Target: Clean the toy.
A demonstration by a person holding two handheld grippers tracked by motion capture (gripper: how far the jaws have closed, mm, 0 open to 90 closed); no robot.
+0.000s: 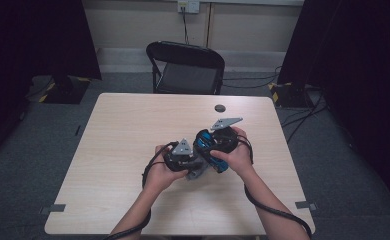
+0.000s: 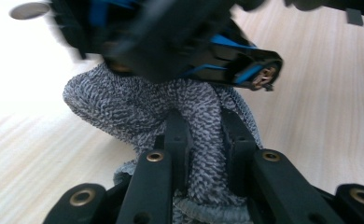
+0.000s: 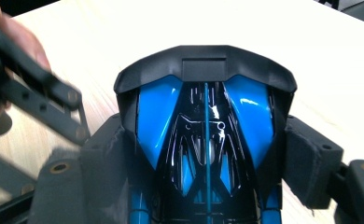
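Observation:
A blue and black toy car (image 3: 206, 116) sits between the pads of my right gripper (image 3: 206, 156), which press on its two sides. In the high view the car (image 1: 209, 150) is held above the middle of the table by my right gripper (image 1: 217, 142). My left gripper (image 2: 201, 126) is shut on a grey knitted cloth (image 2: 171, 107), and the cloth lies against the underside of the car (image 2: 194, 42). From above, the left gripper (image 1: 183, 157) is just left of the car, with the cloth (image 1: 198, 174) hanging below it.
The light wooden table (image 1: 133, 125) bears a small dark round disc (image 1: 220, 108) near its far edge. A black folding chair (image 1: 187, 67) stands behind the table. Grey tape marks sit at the table's front corners. Cables trail from both hands.

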